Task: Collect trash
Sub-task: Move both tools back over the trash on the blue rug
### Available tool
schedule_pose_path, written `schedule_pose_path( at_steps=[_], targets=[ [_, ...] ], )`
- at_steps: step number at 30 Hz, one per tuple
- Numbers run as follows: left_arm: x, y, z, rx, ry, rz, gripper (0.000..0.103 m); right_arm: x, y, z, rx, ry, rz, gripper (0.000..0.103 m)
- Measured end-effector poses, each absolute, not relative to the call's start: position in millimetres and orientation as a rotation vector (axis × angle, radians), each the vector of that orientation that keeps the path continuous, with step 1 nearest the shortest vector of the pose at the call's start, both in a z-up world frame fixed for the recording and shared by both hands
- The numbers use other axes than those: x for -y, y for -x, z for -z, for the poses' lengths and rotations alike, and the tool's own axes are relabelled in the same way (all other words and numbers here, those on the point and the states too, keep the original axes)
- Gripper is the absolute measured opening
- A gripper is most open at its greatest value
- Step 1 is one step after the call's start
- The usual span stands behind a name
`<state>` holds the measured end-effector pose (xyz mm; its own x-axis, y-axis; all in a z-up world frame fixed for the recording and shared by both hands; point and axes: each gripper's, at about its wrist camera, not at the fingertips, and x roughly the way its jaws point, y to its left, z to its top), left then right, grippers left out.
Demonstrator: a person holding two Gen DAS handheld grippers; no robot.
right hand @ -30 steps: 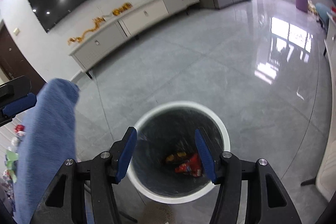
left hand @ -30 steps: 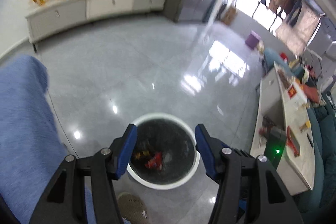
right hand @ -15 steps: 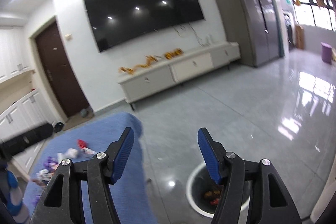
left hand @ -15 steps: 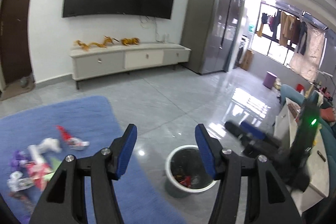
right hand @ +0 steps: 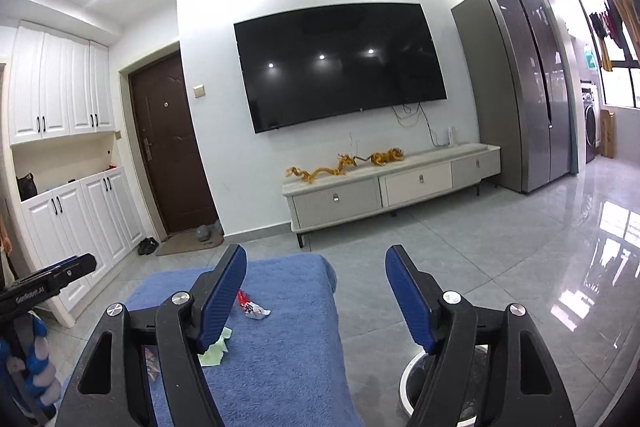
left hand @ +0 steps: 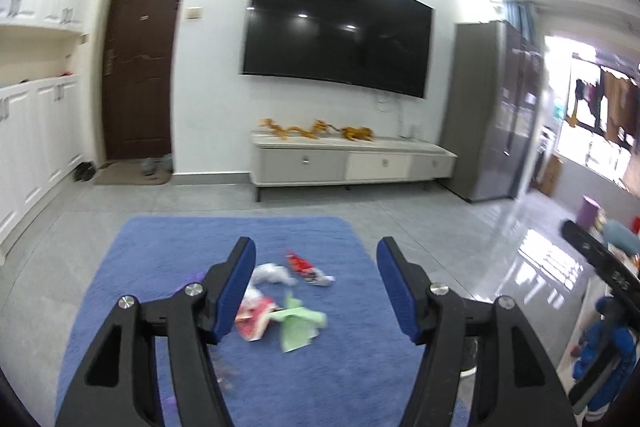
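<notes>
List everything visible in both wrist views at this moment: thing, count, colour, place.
rug: one, blue, floor centre
green wrapper: one, on the rug
red-and-white wrapper: one, on the rug
white crumpled scrap: one, on the rug
red-pink packet: one, beside the green wrapper
bin: one, white rim, floor right of the rug
TV: one, black, wall
TV cabinet: one, pale, under the TV
dragon ornaments: gold, on the cabinet
door: one, brown
fridge: one, grey, right
left tongs: blue pads, open, empty
right tongs: blue pads, open, empty
</notes>
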<state>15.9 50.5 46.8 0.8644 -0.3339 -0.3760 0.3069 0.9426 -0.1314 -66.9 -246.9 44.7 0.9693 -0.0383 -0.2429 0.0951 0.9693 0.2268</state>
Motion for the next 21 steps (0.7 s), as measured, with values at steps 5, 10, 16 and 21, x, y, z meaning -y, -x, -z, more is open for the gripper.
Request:
schedule_pose_path(
  at_steps=[5,10,16,21],
  targets=[
    [-87.3,-8.6,-51.3,-0.387,0.128,0.272,0.062,253.8,87.3,-50.9,-0.19,-0.247,0.084,0.074],
    [-104.5,10.2,-58.6,-0.369,0.145,0.228,0.062,258.0,102.0,-56.6,-0.153,-0.256,0.091,0.076],
    [-111.4,28.1,-63.2,-0.348,0.135,0.215,0.063,255.6,110.4,-58.3,-0.139,-0.257,0.082,0.077],
    [-118.7,37.9,-67.2,-0.34,0.135,0.19,0.064,244.1,110.6,-57.6,-0.137,-0.243,0.065,0.079]
  ],
)
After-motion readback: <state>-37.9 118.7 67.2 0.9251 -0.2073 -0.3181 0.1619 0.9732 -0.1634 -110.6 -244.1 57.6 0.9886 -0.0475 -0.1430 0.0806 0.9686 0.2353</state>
